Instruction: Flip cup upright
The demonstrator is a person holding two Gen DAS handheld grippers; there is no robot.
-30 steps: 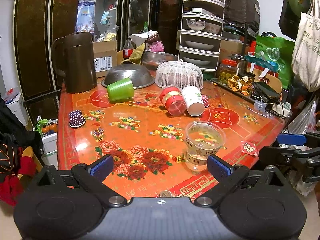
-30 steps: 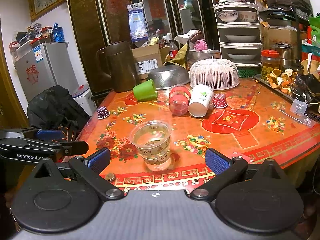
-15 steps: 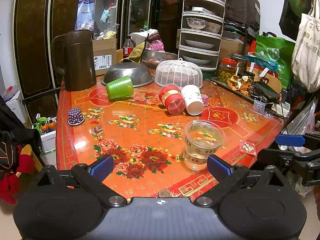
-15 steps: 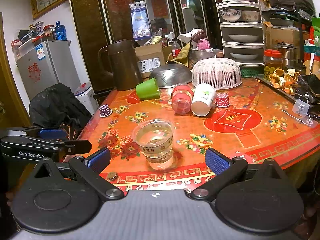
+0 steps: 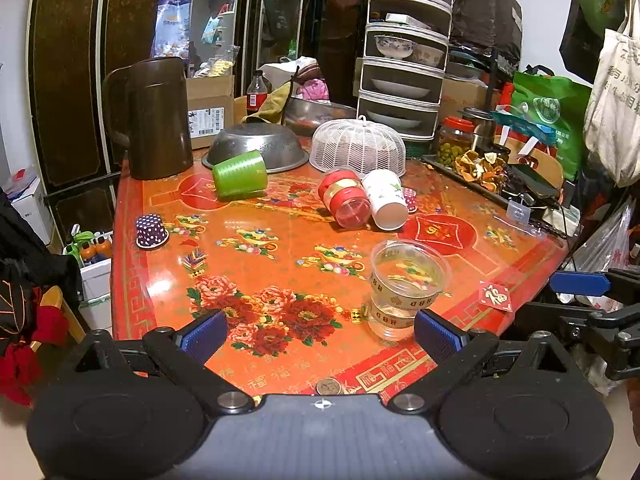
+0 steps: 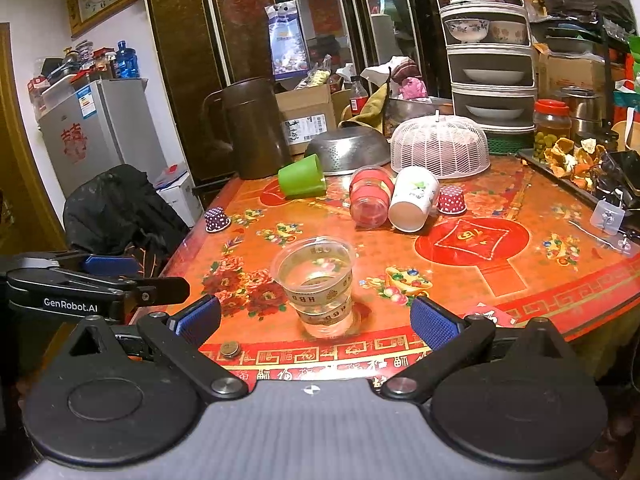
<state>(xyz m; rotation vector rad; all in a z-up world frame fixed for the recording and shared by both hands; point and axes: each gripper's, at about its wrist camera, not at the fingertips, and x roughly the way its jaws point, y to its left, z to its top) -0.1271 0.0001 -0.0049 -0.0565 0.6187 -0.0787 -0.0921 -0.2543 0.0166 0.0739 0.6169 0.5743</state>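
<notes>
While both claws hang back off the near edge of the desk, nothing is gripped: your left claw is spread wide and empty, and your right claw is the same, blue pads apart with only air between them. The clear cup already stands upright close to the near edge, right in front of the right claw, so that one looks done. Still lying on their sides toward the middle and far part of the desk are the green cup, beside the steel bowl, and the red cup touching the white paper cup, just in front of the white mesh cover. Looks like you're between grasps, picking the next target. Next move calls for reaching past the clear cup without knocking it, lining the pads across one fallen cup's wall, closing lightly, then rotating it mouth up. The red and white cups touch each other, so taking one may roll the other; the green one sits apart and seems the easier pick. A coin lies at the near edge.
</notes>
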